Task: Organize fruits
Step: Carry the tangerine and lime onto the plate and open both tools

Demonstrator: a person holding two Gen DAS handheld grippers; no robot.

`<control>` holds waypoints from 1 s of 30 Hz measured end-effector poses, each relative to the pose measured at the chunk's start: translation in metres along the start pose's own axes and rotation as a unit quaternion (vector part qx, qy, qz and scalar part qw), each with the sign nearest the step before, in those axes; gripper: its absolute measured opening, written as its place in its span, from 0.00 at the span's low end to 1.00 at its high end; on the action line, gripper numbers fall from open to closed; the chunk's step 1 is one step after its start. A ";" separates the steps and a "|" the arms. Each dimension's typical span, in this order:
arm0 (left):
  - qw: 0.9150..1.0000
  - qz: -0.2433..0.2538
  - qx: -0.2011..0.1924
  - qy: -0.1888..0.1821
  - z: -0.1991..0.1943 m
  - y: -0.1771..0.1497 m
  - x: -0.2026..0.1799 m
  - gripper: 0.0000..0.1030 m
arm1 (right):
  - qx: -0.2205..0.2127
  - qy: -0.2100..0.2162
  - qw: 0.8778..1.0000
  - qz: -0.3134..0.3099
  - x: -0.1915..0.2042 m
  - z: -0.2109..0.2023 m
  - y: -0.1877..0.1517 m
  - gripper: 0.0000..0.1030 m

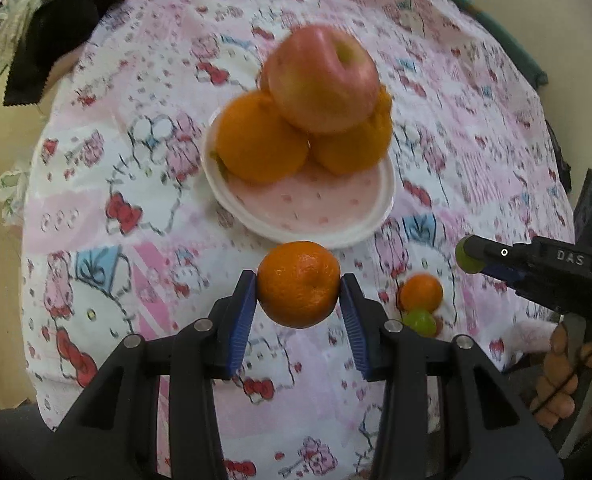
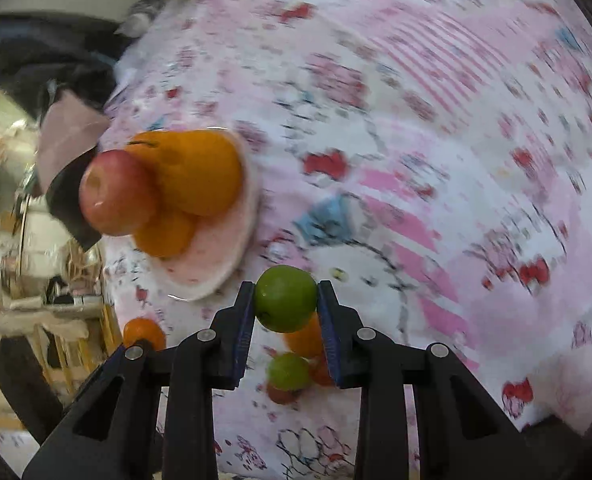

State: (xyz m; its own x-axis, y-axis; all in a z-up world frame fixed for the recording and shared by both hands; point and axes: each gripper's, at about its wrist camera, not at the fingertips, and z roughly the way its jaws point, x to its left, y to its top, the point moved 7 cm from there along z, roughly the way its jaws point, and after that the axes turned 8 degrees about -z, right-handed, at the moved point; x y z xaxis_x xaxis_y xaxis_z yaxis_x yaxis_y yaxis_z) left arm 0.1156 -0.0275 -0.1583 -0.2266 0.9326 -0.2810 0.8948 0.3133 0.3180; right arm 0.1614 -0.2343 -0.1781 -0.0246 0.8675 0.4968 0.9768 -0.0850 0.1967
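Note:
My left gripper is shut on a small orange, held just above the tablecloth in front of the white plate. The plate carries two large oranges with a red apple stacked on top. In the right wrist view my right gripper is shut on a green round fruit, lifted off the cloth. Below it lie another small orange, a second green fruit and small red fruits. The plate sits to its left.
A pink cartoon-print cloth covers the table. Dark fabric and a pink item lie at the far left corner. A hand holds the right gripper's handle at the right edge. Room clutter shows beyond the table's left edge.

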 end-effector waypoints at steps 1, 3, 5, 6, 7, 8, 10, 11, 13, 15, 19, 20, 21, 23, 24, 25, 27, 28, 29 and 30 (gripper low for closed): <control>1.000 -0.001 -0.002 -0.001 0.001 0.002 0.000 0.37 | 0.000 0.005 1.000 -0.012 0.008 0.002 0.003 0.32; 1.000 -0.002 0.000 -0.003 0.007 0.008 -0.001 0.37 | 0.003 0.010 0.999 -0.030 0.021 0.009 0.008 0.32; 1.000 -0.003 0.003 0.000 0.014 0.014 -0.001 0.37 | 0.008 0.013 0.999 -0.049 0.034 0.018 0.015 0.32; 1.000 -0.003 0.003 0.003 0.017 0.017 -0.001 0.37 | 0.009 0.016 0.998 -0.054 0.039 0.022 0.018 0.32; 1.000 -0.004 0.001 0.005 0.018 0.020 -0.001 0.37 | 0.011 0.018 0.998 -0.061 0.043 0.026 0.021 0.32; 1.000 -0.002 -0.002 0.010 0.022 0.024 0.000 0.37 | 0.013 0.019 0.997 -0.069 0.049 0.031 0.024 0.32; 1.000 0.004 -0.004 0.018 0.029 0.030 0.000 0.37 | 0.017 0.018 0.996 -0.082 0.055 0.039 0.029 0.32; 1.000 0.006 -0.006 0.020 0.032 0.031 -0.001 0.37 | 0.019 0.019 0.996 -0.086 0.058 0.043 0.030 0.32; 0.999 0.019 -0.008 0.029 0.041 0.033 -0.003 0.37 | 0.024 0.018 0.995 -0.095 0.064 0.052 0.034 0.32; 0.999 0.033 -0.012 0.037 0.049 0.036 -0.005 0.37 | 0.029 0.017 0.994 -0.104 0.069 0.061 0.036 0.32; 0.998 0.035 -0.011 0.042 0.059 0.042 -0.005 0.37 | 0.036 0.009 0.992 -0.118 0.072 0.075 0.039 0.32; 0.998 0.035 -0.010 0.043 0.062 0.044 -0.005 0.37 | 0.040 0.006 0.992 -0.120 0.072 0.079 0.039 0.32; 0.998 0.036 -0.010 0.044 0.064 0.046 -0.005 0.37 | 0.043 0.004 0.992 -0.120 0.072 0.083 0.039 0.32; 0.998 0.038 -0.007 0.046 0.068 0.048 -0.004 0.37 | 0.048 -0.001 0.992 -0.118 0.070 0.087 0.039 0.32; 0.998 0.037 -0.003 0.047 0.071 0.047 -0.004 0.37 | 0.049 -0.004 0.992 -0.118 0.069 0.089 0.039 0.32; 0.998 0.035 0.000 0.047 0.073 0.047 -0.003 0.37 | 0.051 -0.010 0.992 -0.117 0.068 0.090 0.039 0.32; 0.998 0.035 0.000 0.048 0.076 0.046 -0.003 0.37 | 0.053 -0.012 0.992 -0.112 0.065 0.092 0.039 0.32; 0.998 0.037 -0.002 0.050 0.076 0.045 -0.004 0.38 | 0.055 -0.016 0.992 -0.111 0.064 0.093 0.039 0.32; 0.998 0.038 -0.003 0.051 0.076 0.045 -0.004 0.38 | 0.057 -0.018 0.992 -0.111 0.063 0.094 0.039 0.32; 0.998 0.040 -0.004 0.052 0.076 0.045 -0.004 0.38 | 0.058 -0.020 0.992 -0.109 0.063 0.095 0.039 0.32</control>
State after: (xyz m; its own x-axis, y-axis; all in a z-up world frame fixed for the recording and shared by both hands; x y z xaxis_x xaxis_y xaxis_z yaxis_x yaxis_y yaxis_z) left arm 0.1858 -0.0310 -0.2113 -0.1942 0.9680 -0.1591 0.9089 0.2386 0.3421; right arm 0.2179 -0.1365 -0.2198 -0.2323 0.8775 0.4195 0.9670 0.1622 0.1963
